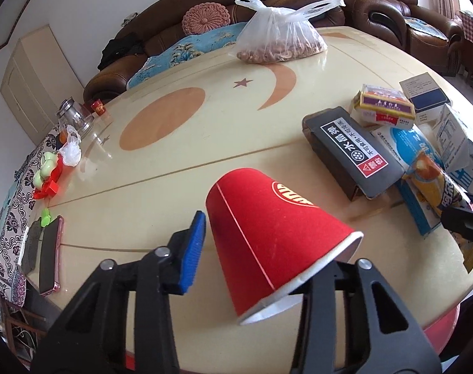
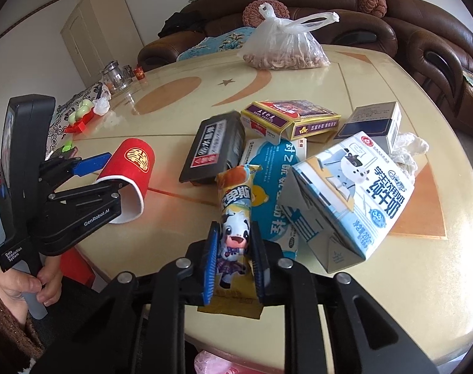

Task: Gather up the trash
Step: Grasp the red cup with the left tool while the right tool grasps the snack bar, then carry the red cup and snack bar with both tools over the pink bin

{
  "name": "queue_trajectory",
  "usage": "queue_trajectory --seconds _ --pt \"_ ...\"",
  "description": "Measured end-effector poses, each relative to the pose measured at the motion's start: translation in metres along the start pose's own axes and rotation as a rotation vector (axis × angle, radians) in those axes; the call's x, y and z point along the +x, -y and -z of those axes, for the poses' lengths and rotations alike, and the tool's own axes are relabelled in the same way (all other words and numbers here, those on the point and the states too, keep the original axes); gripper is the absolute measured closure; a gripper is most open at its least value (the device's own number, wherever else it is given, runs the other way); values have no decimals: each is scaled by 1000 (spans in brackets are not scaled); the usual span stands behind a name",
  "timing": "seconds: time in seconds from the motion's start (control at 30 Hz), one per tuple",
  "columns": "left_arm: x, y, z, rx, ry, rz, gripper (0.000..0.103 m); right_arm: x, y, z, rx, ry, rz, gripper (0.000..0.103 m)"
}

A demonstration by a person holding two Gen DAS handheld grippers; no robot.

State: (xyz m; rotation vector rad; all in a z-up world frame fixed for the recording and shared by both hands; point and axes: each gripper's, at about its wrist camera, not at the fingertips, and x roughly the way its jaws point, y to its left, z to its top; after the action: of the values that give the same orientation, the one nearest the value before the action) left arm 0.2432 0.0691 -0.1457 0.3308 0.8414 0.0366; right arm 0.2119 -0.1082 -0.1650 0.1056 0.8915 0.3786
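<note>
Your left gripper (image 2: 112, 171) clamps the red paper cup (image 1: 267, 237) by its rim, lifted above the cream table (image 1: 174, 162). Your right gripper (image 2: 235, 258) pinches the yellow cow-printed snack wrapper (image 2: 236, 215) beside the blue-white milk carton (image 2: 351, 199).

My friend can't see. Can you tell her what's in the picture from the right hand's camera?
The right tongs squeeze a yellow snack wrapper with a cartoon cow, over a cream table. On the left, the left tongs hold a red paper cup. Behind lie a milk carton, boxes and a plastic bag of nuts.
</note>
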Motion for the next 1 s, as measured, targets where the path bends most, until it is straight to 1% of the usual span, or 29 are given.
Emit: queue_trajectory --seconds 0.07,0.2,0.33,0.4,0.57,0.63,0.7,0.87,1.0 --pt "-2 -1 0 -2 6 -1 71 -1 -1 0 -7 -2 10 85" --pt "-6 -1 1 -5 10 -11 84 -3 -3 1 -12 -5 21 86" --pt "-11 -4 2 -15 13 -17 89 -7 -4 2 -10 -1 24 86" --pt "-14 -6 2 -21 17 -15 94 -11 -6 1 -15 9 33 86" --pt "-19 -6 4 -22 19 -24 97 -22 -8 -1 -18 32 42 86" --pt "-16 -9 5 -46 -9 -2 99 -27 -8 0 -14 41 42 86" --pt "-14 -11 6 -64 -19 -21 99 -32 -8 1 -15 47 46 86" --pt "-21 -20 6 -109 -14 1 99 -40 -8 3 -12 58 59 86" --pt "-33 -19 4 -103 6 -4 99 -47 -8 1 -11 68 68 86"
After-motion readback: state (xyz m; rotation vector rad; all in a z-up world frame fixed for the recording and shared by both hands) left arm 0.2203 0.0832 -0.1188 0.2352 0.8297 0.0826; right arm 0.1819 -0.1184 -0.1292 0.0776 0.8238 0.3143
